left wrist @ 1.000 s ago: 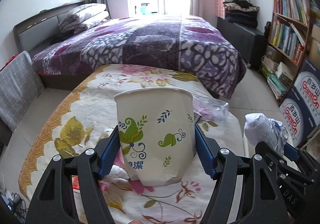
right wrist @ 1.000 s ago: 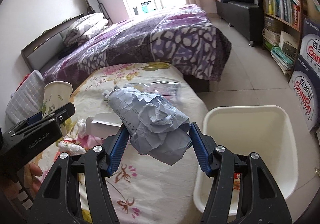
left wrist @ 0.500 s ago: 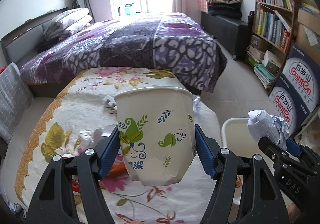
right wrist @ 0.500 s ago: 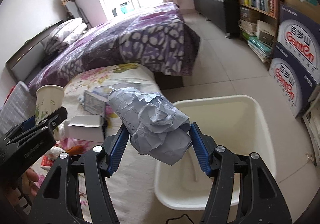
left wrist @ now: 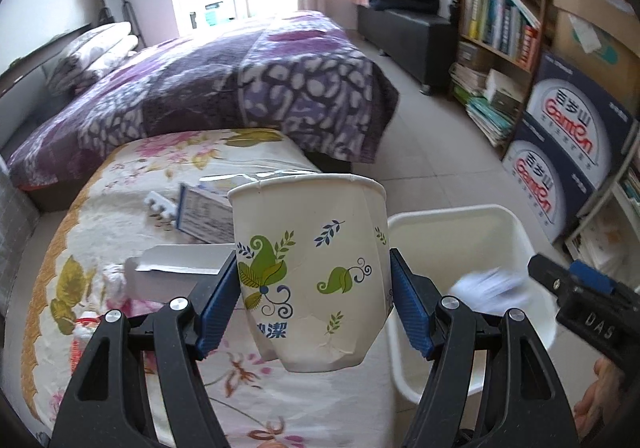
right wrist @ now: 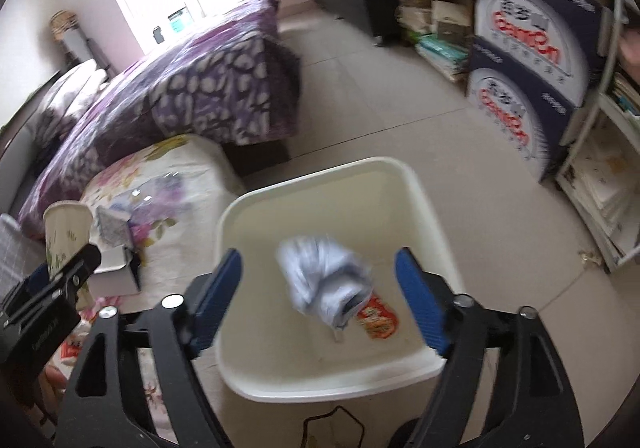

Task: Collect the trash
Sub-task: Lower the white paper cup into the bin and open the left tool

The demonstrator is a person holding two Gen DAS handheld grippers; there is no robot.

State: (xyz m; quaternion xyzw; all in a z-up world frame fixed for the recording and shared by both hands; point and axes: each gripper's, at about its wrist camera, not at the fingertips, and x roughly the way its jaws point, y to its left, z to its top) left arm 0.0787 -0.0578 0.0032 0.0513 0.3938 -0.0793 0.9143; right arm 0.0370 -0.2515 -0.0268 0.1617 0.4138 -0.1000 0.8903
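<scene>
In the left wrist view, one paper cup [left wrist: 308,272], printed with green leaves and blue characters partly hidden by a pad, is clamped upright between both blue pads of the left gripper [left wrist: 310,304], over the near edge of a flowered bedspread [left wrist: 168,164]. One open white carton [left wrist: 172,272] and one printed box [left wrist: 204,216] are noted on the spread behind the cup, both partly hidden by it. One white bin [left wrist: 460,216] is seen on the floor to the right, its near rim cut off by the gripper. Two stacked dark boxes [left wrist: 560,152] are lettered "GanTen". The right gripper's tip at the right edge bears the letters "DAS". In the right wrist view, the jaws of the right gripper [right wrist: 320,300] have just been opening and stand apart; one crumpled paper wad [right wrist: 328,280], blurred, is seen between them, touching neither pad, over the bin [right wrist: 332,376]. One orange wrapper [right wrist: 378,322] lies in the bin, its print unreadable.
</scene>
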